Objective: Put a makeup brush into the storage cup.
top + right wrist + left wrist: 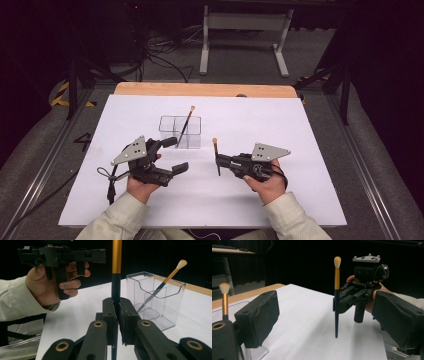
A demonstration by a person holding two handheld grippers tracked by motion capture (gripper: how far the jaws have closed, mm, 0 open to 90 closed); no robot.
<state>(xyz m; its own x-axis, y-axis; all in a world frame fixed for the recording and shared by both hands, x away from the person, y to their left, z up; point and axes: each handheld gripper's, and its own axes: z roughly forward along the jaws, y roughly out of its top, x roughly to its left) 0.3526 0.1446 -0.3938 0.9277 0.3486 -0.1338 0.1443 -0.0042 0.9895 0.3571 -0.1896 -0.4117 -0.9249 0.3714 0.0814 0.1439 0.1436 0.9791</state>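
My right gripper (218, 161) is shut on a make-up brush (216, 156) with a dark handle, gold ferrule and pale tip, and holds it upright over the white sheet. In the right gripper view the pads (110, 312) clamp the dark handle of this brush (116, 265). The left gripper view shows the same brush (336, 302) standing vertical, its lower end just above the sheet. My left gripper (176, 155) is open with nothing between its fingers, beside a clear organizer (181, 132). A second brush (187, 122) leans in that organizer.
A white sheet (280, 200) covers the wooden table (200, 89). The clear organizer (160, 302) has several compartments and stands at mid table, with the second brush (162, 285) slanting in it. Dark floor, cables and a white stand lie beyond.
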